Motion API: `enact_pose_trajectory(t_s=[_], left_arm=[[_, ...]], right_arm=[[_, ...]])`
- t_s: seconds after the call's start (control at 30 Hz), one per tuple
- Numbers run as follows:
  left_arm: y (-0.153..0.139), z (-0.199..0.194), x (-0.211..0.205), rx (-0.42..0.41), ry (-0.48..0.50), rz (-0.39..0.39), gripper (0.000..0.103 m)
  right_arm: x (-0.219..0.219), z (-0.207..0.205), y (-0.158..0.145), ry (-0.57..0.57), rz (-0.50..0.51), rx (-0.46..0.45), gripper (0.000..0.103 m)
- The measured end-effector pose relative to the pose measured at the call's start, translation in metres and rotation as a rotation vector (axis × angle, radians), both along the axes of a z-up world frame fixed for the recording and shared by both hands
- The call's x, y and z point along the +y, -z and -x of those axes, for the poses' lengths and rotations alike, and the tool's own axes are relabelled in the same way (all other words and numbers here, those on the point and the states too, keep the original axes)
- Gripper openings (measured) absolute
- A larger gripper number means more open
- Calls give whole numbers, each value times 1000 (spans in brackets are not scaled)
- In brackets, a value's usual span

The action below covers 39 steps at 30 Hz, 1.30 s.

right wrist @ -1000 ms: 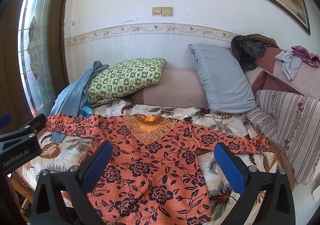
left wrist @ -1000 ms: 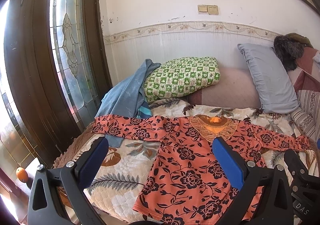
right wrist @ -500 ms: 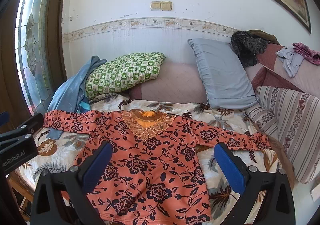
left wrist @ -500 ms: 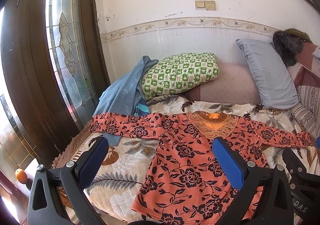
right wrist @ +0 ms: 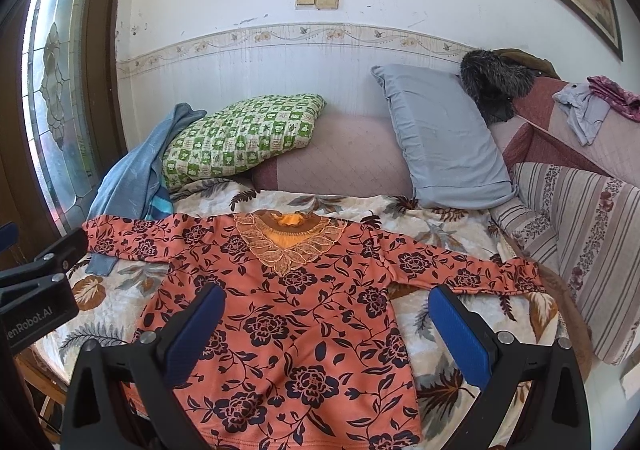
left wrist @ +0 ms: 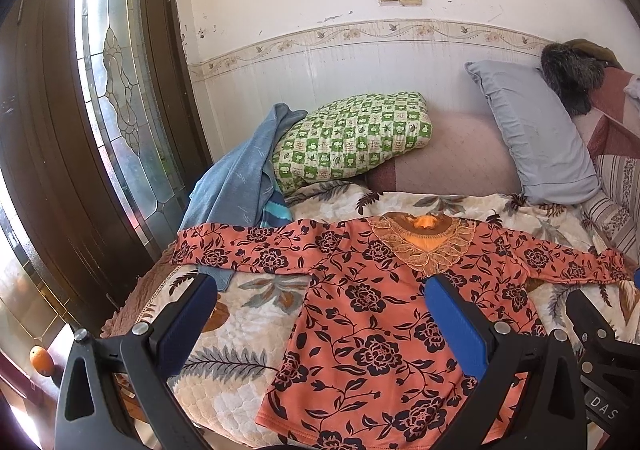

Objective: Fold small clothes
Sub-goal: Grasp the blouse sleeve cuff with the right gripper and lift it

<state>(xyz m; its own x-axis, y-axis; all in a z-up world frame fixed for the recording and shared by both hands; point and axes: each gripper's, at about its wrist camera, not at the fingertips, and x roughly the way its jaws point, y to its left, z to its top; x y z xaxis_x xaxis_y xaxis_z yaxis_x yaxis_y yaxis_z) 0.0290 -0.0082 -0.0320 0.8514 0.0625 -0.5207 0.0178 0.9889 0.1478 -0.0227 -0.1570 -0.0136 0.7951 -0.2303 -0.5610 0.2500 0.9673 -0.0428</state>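
An orange long-sleeved top with dark flowers (left wrist: 372, 302) lies flat and face up on the bed, both sleeves spread out sideways; it also shows in the right wrist view (right wrist: 296, 298). Its lace collar (right wrist: 286, 240) points to the wall. My left gripper (left wrist: 320, 322) is open and empty, above the near left part of the top. My right gripper (right wrist: 326, 326) is open and empty, above the top's lower middle. The hem hangs near the bed's front edge.
A floral quilt (right wrist: 440, 326) covers the bed. A green checked pillow (left wrist: 352, 137), a blue cloth (left wrist: 236, 181) and a grey pillow (right wrist: 440, 137) lean at the back. A striped sofa arm (right wrist: 580, 234) with loose clothes stands right. A glass door (left wrist: 116, 97) is left.
Both grippers have drawn back and risen slightly, so the top sits a little lower and farther in both views. The top itself has not moved.
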Motion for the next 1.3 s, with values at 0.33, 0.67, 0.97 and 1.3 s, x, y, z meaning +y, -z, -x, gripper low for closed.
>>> enact_pose_trajectory(t_s=[0.33,0.67,0.97,1.3], left_arm=[[63,-92,-23,233,107,154,103],[188,-211,-30,469,-98,434,103],[211,-248,-25,284,-236,323,103],[230,-252,-2,235,-264,262,103]], right_arm=[[-80,-44,43,28,-103,39,103],[-381,-64,199,368,-871,-9,56],[-512,-44,253,744,-1032,-150,52],[-548,-53,284,943,-1024,-212,14]])
